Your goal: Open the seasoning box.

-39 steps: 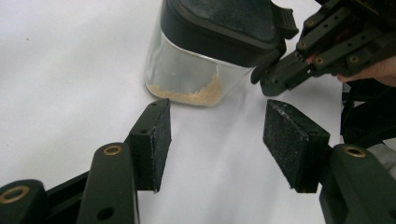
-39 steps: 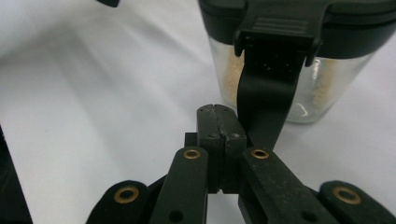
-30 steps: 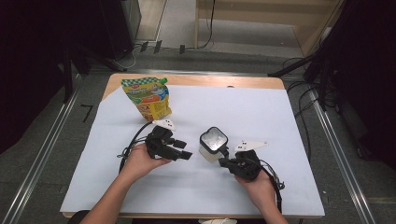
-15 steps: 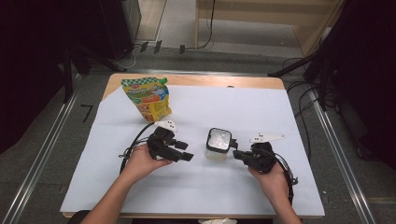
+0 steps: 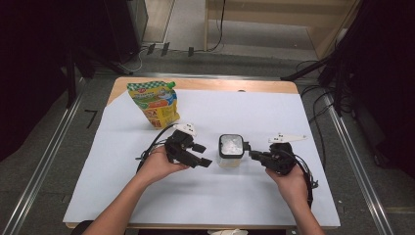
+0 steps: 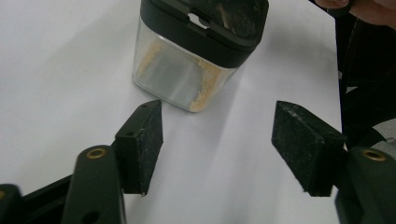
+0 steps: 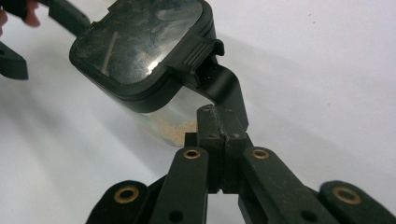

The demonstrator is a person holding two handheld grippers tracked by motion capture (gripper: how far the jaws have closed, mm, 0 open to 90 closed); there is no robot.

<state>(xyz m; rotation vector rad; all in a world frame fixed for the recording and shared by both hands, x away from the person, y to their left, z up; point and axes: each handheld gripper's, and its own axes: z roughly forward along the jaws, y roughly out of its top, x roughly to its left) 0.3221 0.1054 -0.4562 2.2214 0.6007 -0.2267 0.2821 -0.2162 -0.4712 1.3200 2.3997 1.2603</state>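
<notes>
Held at mid-frame: container, handle pinched in closed right gripper. Just opened wider, empty: left gripper. Lid still latched; pouch untouched.

between the left gripper and the right gripper stands a clear jar with a dark lid, blocking the straight line from one to the other. the left one's jaws have just been opening; bare white sheet lies between them, the jar just ahead. the right one's jaws are pressed together against the jar's lid tab. beyond the left gripper, well apart, a snack pouch stands in the way.
</notes>
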